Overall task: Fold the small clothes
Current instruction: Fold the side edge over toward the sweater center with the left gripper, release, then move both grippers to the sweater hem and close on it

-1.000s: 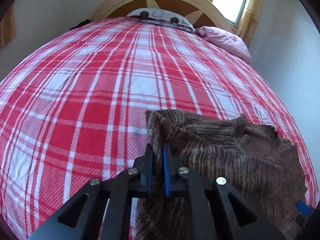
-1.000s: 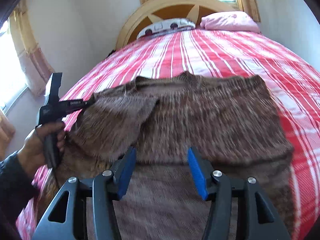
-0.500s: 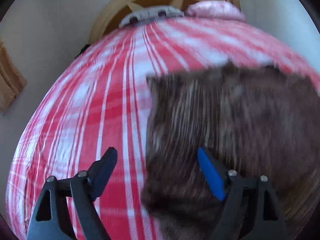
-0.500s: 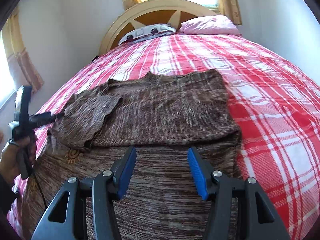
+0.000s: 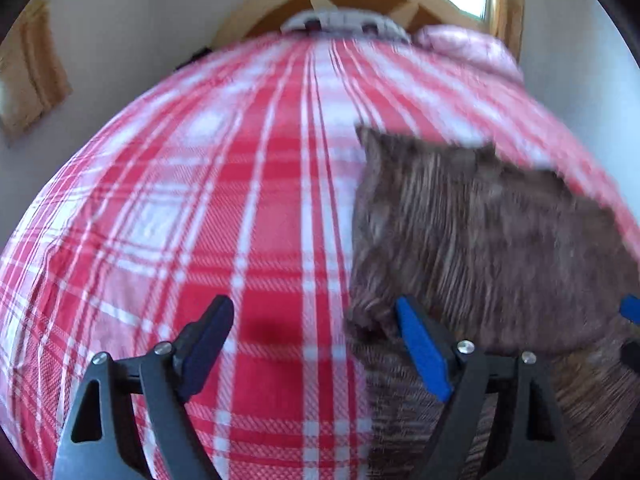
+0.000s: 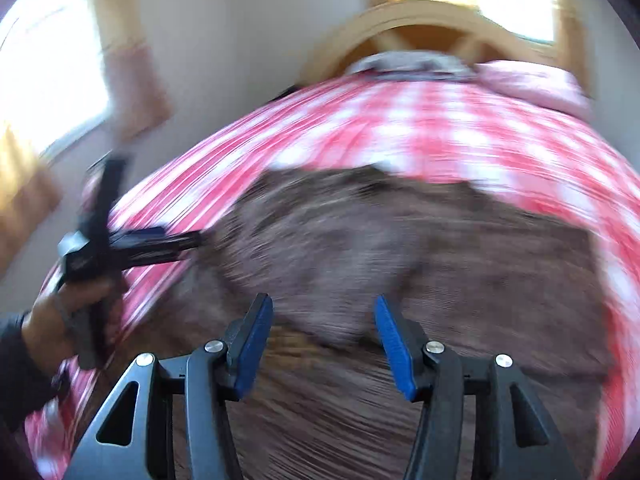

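Observation:
A brown striped knit sweater (image 5: 480,240) lies partly folded on the red plaid bed (image 5: 200,200). My left gripper (image 5: 316,340) is open and empty, just above the sweater's left edge, with its right finger over the knit. In the right wrist view the sweater (image 6: 400,260) fills the middle, blurred by motion. My right gripper (image 6: 324,344) is open and empty over the sweater's near part. The left gripper (image 6: 132,244) shows at the sweater's left edge, held by a hand.
A wooden headboard (image 5: 352,4) and a pink pillow (image 5: 472,52) stand at the far end of the bed. A wall and curtained window (image 6: 52,80) are to the left. Plaid bedding lies left of the sweater.
My left gripper let go of the sweater's folded sleeve and opened, then shifted left. My right gripper stayed open and swung over the sweater; both views are motion-blurred now.

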`<state>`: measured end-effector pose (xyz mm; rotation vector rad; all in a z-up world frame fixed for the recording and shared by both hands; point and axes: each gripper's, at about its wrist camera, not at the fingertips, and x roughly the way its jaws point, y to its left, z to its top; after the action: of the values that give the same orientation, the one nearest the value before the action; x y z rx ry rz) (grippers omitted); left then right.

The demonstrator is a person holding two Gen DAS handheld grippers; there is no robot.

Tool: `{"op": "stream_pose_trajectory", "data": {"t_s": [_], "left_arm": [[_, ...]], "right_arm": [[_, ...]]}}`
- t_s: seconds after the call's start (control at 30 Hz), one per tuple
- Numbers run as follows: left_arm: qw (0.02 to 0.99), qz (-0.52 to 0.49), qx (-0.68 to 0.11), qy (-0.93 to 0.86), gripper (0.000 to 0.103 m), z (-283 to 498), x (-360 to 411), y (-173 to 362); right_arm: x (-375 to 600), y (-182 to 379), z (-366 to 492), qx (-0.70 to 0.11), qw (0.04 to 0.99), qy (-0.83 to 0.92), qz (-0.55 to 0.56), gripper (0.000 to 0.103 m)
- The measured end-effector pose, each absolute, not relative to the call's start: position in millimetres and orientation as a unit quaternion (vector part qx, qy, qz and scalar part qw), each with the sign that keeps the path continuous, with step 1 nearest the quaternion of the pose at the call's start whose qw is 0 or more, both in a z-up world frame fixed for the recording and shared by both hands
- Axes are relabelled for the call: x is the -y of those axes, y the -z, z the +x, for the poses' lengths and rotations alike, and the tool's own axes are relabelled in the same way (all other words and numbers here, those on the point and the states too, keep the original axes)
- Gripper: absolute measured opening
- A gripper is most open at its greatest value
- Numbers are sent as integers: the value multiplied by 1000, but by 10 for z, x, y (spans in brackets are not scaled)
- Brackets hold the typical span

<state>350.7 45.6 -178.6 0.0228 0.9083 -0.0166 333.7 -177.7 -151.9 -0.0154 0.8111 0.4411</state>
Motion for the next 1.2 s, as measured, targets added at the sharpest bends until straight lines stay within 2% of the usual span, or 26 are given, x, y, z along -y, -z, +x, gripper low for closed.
{"op": "stream_pose_trajectory", "data": {"t_s": [0.07, 0.3, 0.83, 1.2], "left_arm": [[901, 16, -433, 6, 88, 3427, -449, 1766], [898, 5, -439, 29, 91, 3137, -498, 1786], [931, 35, -359, 55, 91, 1906, -234, 1292], [933, 37, -349, 83, 91, 1457, -144, 1187]], "right_arm": [[1679, 1771, 3455, -444, 875, -191, -30, 55], [1943, 1798, 3261, -453, 877, -161, -12, 55], [2508, 1277, 2037, -382, 918, -105, -21, 55], [2597, 1286, 1544, -376, 921, -97, -5, 55]]}}
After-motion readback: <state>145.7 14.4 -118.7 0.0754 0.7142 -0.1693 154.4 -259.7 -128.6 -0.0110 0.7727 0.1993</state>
